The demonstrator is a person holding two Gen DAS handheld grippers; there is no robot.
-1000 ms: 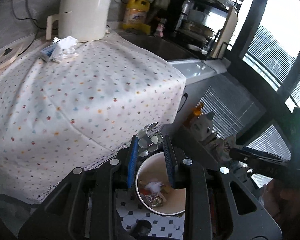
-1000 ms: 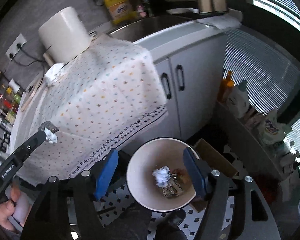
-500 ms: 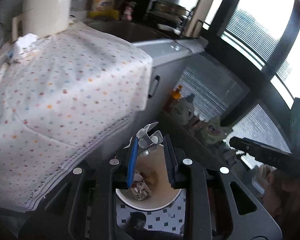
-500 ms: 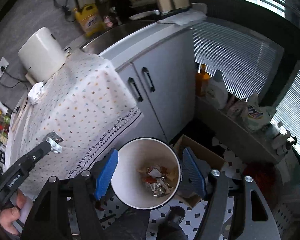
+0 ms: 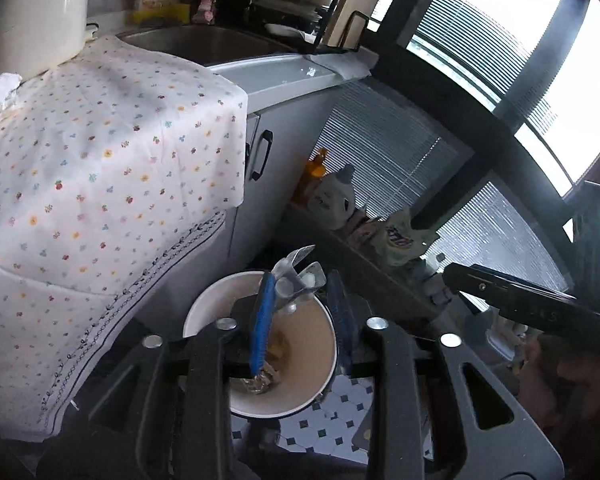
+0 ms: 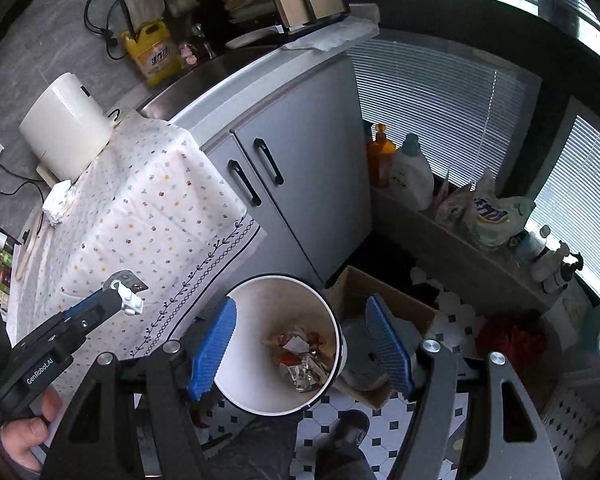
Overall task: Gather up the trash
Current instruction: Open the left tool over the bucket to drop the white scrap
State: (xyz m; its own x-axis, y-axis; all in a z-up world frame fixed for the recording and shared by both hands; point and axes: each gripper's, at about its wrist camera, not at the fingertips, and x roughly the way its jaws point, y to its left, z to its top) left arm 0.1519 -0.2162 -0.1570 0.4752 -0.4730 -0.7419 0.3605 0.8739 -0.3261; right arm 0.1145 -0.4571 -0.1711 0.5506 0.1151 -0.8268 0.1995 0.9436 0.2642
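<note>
A white trash bin (image 5: pixel 204 304) with a dark rim stands on the tiled floor below both grippers, with foil and wrappers (image 6: pixel 300 360) in its bottom. My left gripper (image 5: pixel 300 280) hangs over the bin and its jaws are opening. A silver blister pack (image 5: pixel 296 272) sits at its tips, leaning on the left blue pad with a gap to the right pad. In the right wrist view the same blister pack (image 6: pixel 128 280) shows at the left gripper's tips. My right gripper (image 6: pixel 300 302) stands open above the bin, holding nothing. A crumpled tissue (image 6: pixel 58 204) lies on the table.
A table under a flowered cloth (image 6: pixel 148 208) borders the bin on the left. Grey cupboard doors (image 6: pixel 300 168) stand behind it. A cardboard box (image 6: pixel 380 292) sits right of the bin, and a low ledge holds bottles (image 6: pixel 412 172) and bags.
The left gripper swung from over the table edge to above the bin, and its jaws widened. The blister pack stays at the left pad. The right gripper drifted to sit over the bin.
</note>
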